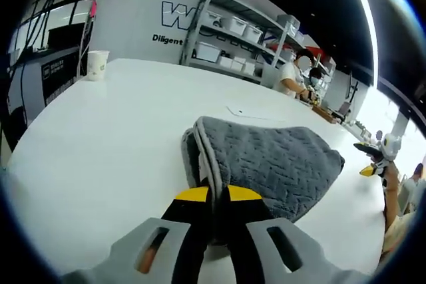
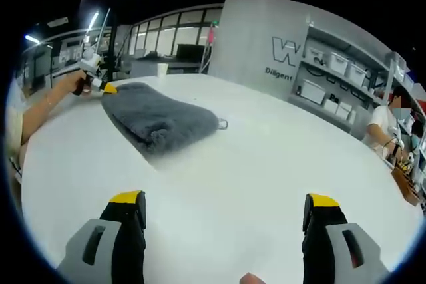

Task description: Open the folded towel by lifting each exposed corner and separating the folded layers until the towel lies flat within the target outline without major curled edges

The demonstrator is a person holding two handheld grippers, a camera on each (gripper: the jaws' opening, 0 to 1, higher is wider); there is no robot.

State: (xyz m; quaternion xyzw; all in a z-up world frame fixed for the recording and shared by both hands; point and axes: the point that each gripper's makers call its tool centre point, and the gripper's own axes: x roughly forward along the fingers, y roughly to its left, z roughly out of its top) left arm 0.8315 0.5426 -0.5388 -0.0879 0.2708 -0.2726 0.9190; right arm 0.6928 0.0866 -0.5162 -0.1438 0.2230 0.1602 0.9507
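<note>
Towel (image 1: pixel 266 157) folded; left tool (image 1: pixel 219 194) pinches edge | right tool (image 2: pixel 226 199) spread

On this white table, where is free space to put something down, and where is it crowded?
Free: the table between the right tongs and the grey towel; also between towel and paper cup. Crowded: the towel's near edge, where the left tongs pinch it.
</note>
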